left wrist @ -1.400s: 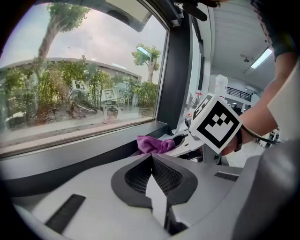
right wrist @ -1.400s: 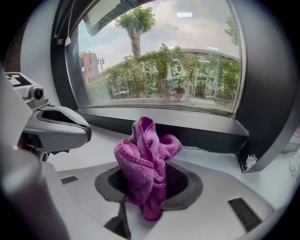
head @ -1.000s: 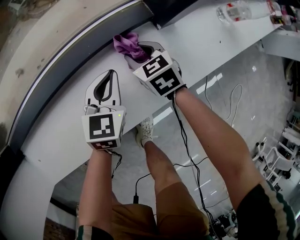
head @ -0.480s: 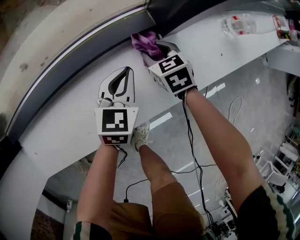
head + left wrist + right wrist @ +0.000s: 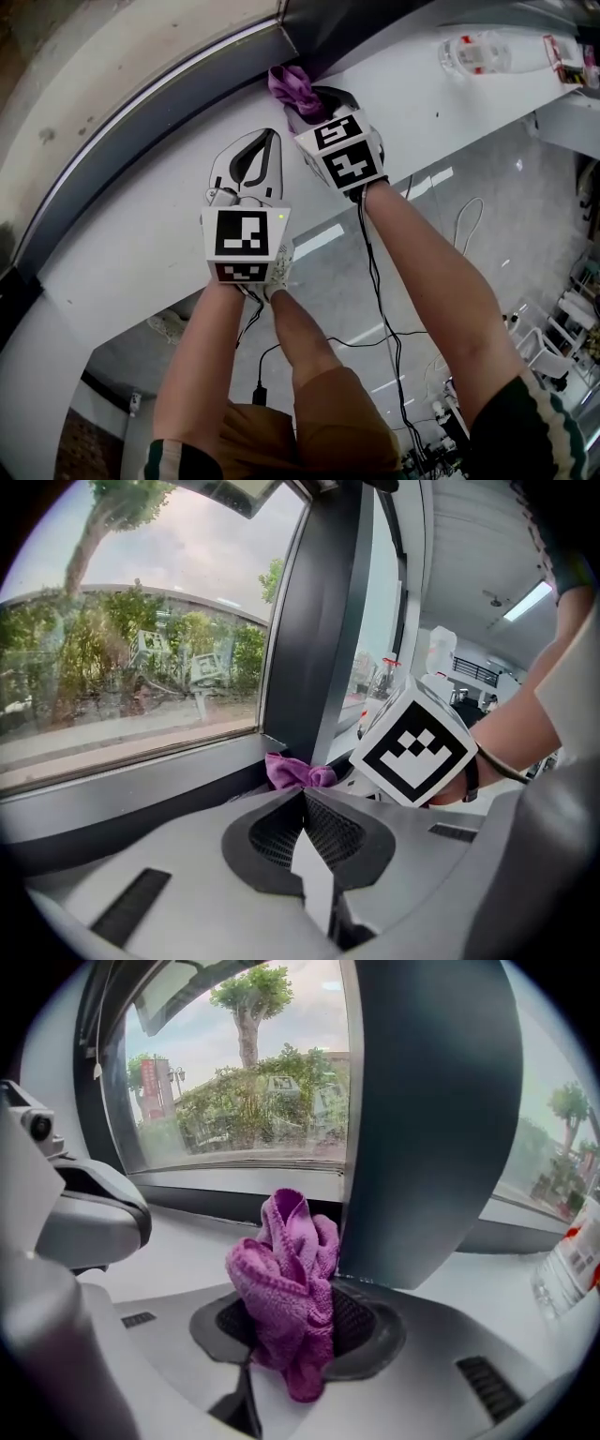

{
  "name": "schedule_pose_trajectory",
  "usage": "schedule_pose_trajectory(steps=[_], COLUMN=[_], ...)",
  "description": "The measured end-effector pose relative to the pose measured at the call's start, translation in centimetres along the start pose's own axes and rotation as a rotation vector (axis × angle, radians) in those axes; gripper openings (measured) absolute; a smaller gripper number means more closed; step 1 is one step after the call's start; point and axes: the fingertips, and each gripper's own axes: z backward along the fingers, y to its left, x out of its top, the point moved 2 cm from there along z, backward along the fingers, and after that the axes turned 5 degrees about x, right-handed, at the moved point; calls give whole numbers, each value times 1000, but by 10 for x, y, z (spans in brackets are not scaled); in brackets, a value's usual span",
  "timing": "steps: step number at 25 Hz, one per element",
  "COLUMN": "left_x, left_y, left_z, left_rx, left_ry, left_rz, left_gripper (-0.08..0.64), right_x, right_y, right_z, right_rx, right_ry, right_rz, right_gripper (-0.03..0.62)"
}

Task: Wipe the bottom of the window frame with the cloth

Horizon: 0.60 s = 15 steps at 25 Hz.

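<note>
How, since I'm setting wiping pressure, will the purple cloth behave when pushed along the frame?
Probably floppy: the purple cloth bunches in loose folds in the shut right hand-held gripper. Likely light and grippy, judging by its looped weave. Pressed against the window frame, it would probably crumple rather than slide flat.

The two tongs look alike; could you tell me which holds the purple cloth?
The right tongs, shut on the purple cloth; the left tongs are shut with nothing between them.
</note>
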Motion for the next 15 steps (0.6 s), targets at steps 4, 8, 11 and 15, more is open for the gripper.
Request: schedule_pose_trajectory(steps=[4,8,11,15], left_x=[-5,-8,-7,-9], left_y=[-5,-10,-12,-23], left_z=[2,3,2,3], left_rx=[-16,-31,-32,-41], left_ry=[20,34,35,46], left_rz=[-19,-32,-46,-56], left_gripper=[3,3,3,2], right_x=[0,-9,-13,-24], right_y=[-1,3,7,11], right_z=[0,5,9,18], right_rx=[6,33,42,53], right_ry=[-2,45,53,63], right_rz=[-19,-2,5,22], right_gripper=[163,163,163,163])
